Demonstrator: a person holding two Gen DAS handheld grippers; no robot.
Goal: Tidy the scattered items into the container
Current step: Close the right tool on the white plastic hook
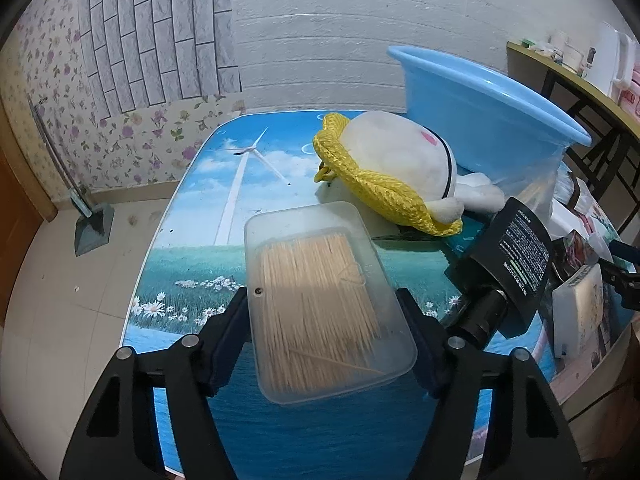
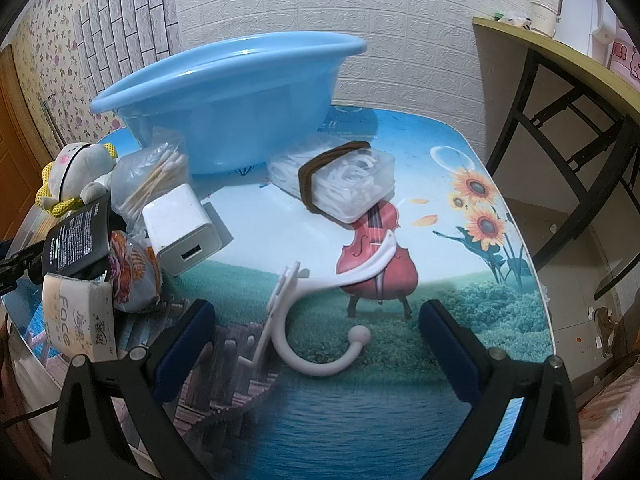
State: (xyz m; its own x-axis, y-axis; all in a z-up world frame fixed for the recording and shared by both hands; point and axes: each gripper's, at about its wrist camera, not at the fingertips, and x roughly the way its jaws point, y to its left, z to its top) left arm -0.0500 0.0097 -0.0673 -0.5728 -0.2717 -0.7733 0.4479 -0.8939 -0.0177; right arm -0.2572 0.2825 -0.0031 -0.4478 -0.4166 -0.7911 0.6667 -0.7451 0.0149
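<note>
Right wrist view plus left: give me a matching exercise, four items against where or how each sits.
Items:
1. toothpick box
2. white hook
3. USB charger
4. floss pick box

States:
A. ringed by a brown band
B. lying between the open right gripper fingers
C. clamped in the left gripper
D. beside the cotton swab bag

Pairs: 1-C, 2-B, 3-D, 4-A

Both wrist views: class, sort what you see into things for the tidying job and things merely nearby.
For the job:
clear plastic toothpick box, gripped by left gripper
blue plastic basin
white plastic hook
white USB charger
plush toy in yellow hat

Merely nearby:
wooden side desk
grey dustpan
</note>
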